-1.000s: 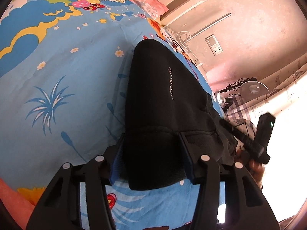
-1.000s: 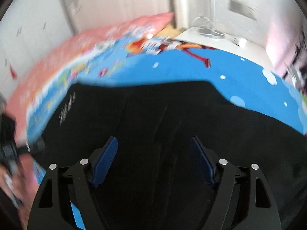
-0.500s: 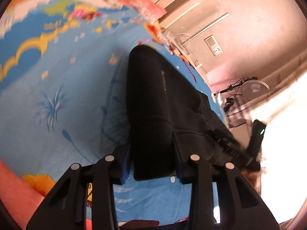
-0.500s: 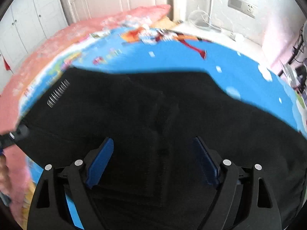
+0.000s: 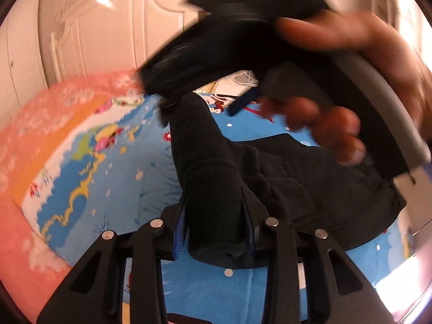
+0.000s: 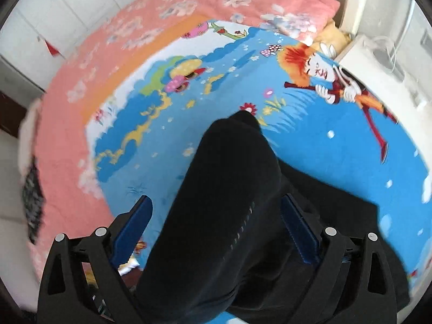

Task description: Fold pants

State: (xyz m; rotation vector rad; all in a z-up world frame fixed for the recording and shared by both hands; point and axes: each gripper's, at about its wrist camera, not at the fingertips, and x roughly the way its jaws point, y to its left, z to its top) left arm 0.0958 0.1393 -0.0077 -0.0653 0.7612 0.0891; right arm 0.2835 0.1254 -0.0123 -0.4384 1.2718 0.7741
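Note:
The black pants (image 5: 208, 178) lie on a cartoon-print blue bedsheet (image 5: 113, 178). My left gripper (image 5: 216, 229) is shut on a thick folded end of them and holds it lifted off the bed. In the right wrist view the pants (image 6: 224, 189) rise as a dark ridge between the fingers of my right gripper (image 6: 216, 226). That gripper stands wide open above them, with sheet showing between its left pad (image 6: 132, 226) and the cloth. The rest of the pants lies bunched to the right (image 5: 337, 189). A hand (image 5: 337, 35) holding the right gripper fills the upper part of the left wrist view, blurred.
A pink flowered blanket (image 6: 81, 81) borders the sheet on the left and far side. A white nightstand with cables (image 6: 378, 75) stands at the bed's far right corner. White wardrobe doors (image 5: 108, 40) rise behind the bed.
My left gripper has tightened on the pants' end, lifted it and swung round toward the wardrobe. My right gripper has opened wider and risen, so the flat pants now form a raised ridge.

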